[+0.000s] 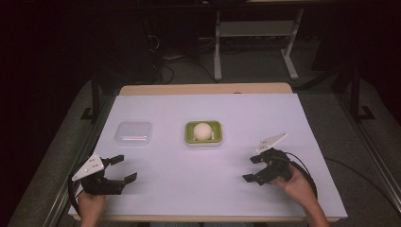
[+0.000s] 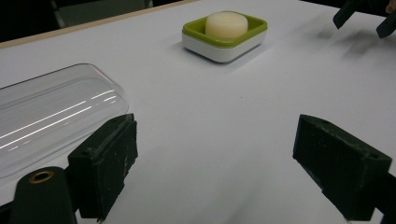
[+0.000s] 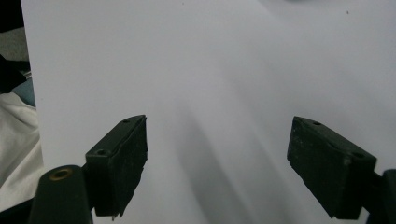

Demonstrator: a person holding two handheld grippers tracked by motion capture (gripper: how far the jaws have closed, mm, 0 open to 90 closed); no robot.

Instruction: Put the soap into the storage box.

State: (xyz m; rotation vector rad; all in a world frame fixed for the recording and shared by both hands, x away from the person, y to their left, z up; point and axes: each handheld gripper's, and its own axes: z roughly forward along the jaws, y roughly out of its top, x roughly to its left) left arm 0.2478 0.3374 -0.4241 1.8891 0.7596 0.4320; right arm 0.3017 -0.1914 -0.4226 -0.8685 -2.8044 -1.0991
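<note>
Hovering near the desk's (image 1: 156, 101) front corners, the left gripper (image 1: 121, 169) and right gripper (image 1: 252, 168) both gape empty; the soap (image 1: 202, 130) sits in its dish (image 1: 189, 128) mid-desk. A clear lid (image 1: 134, 133) lies towards the left edge.

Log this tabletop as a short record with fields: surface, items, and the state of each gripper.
surface: white sheet covering the table
dish: green-and-white square plastic soap dish, mid-table
contents: round cream-coloured soap bar lying in the dish
lid: clear rectangular plastic lid, flat, left of the dish, apart from it
left hand-held gripper: jaws open, holding nothing, near the front left edge
right hand-held gripper: jaws open, holding nothing, front right
</note>
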